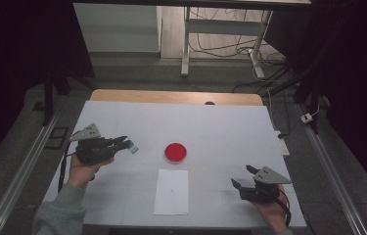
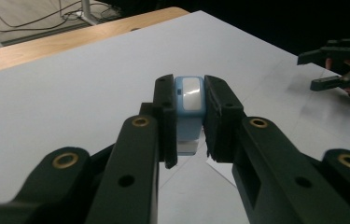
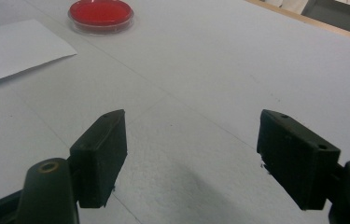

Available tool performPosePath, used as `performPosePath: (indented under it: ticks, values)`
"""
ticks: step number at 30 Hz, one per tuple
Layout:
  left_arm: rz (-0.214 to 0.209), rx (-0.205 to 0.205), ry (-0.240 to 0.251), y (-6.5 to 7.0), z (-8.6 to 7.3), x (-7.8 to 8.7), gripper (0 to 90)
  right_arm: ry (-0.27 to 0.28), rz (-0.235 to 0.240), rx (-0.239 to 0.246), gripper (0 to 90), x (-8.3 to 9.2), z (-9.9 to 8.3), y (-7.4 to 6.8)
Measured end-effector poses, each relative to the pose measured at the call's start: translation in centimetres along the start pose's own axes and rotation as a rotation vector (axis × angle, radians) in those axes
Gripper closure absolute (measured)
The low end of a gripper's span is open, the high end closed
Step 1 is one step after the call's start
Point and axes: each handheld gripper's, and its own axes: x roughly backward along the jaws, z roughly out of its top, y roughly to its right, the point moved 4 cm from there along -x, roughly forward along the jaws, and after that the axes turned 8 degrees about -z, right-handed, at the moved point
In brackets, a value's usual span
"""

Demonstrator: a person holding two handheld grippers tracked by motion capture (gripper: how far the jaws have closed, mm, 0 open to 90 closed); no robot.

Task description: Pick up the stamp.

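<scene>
Two grippers work over the white-covered table (image 1: 122, 122), one in each of the person's hands. The left gripper (image 1: 122, 144) sits at the left side of the table, lifted off the surface, and its two black jaws are clamped on one small light-blue block (image 2: 189, 100) with a pale, whitish face. In the left gripper view the block stands pinched between the two pads, its blue top poking out past the jaw tips and a paler lower part showing beneath them. In the high view the block's tip (image 1: 131, 146) points toward the middle of the table.

The right gripper (image 1: 246, 177) rests at the near right of the table. Its two jaws stand wide apart with nothing between them; in the right gripper view bare white table shows in the gap (image 3: 191, 154).

Between the two grippers lie two more things. One round red dish (image 1: 175, 152) sits near the table's centre, to the right of the held block and apart from it. One white sheet of paper (image 1: 172, 192) lies flat just nearer than the dish, close to it but not touching.
</scene>
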Motion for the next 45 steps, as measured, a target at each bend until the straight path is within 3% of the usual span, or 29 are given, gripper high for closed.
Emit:
performPosePath:
  ticks: [20,36,45]
  values:
    - [-0.062,-0.028,-0.02,2.2,0.4,-1.9,75.9,-0.002,0.002,0.001,24.2,-0.1,0.0,-0.1]
    - [-0.135,-0.09,-0.054,5.7,1.0,-4.8,75.8,-0.005,0.003,0.002,24.2,-0.1,0.0,-0.2]
    - [-0.176,-0.096,-0.069,7.2,1.3,-6.9,75.8,0.002,0.006,-0.002,24.2,-0.1,0.1,-0.3]
